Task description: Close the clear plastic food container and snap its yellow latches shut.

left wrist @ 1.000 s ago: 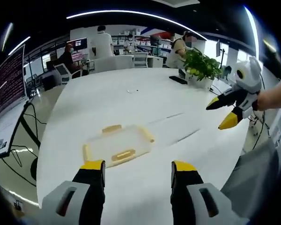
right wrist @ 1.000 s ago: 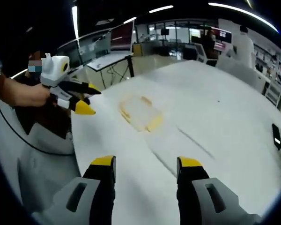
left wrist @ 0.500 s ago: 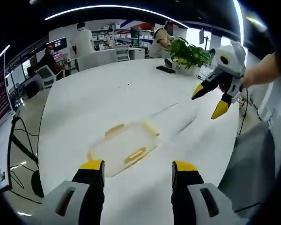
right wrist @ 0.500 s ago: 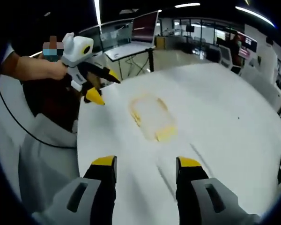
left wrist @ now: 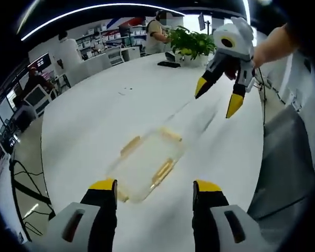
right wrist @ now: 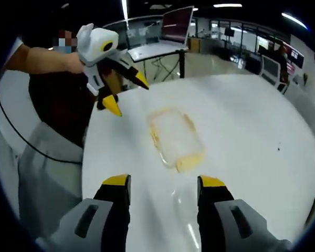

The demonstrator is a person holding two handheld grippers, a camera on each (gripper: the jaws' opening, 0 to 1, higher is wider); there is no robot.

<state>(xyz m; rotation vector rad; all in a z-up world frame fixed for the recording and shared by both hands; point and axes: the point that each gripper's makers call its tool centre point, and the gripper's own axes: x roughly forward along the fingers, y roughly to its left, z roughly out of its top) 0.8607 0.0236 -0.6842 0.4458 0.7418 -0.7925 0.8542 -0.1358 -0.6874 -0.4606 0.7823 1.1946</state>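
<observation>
One clear plastic container [left wrist: 147, 164] with yellow latches [left wrist: 164, 170] lies flat on table [left wrist: 94, 115].

Both views look down from above, from opposite sides, sharing the white round tabletop [left wrist: 94, 121] and the clear yellow-latched plastic container [left wrist: 147, 163].

1. The food container [left wrist: 147, 164] lies flat on the counter [left wrist: 94, 115], near its edge.
2. The left gripper [left wrist: 155, 190] hangs just before the container; the right gripper [left wrist: 217, 97] hangs above the counter beyond it.
3. A potted plant [left wrist: 191, 43] stands at the counter's far end, with a flat phone-like device [left wrist: 168, 64] beside it.
</observation>
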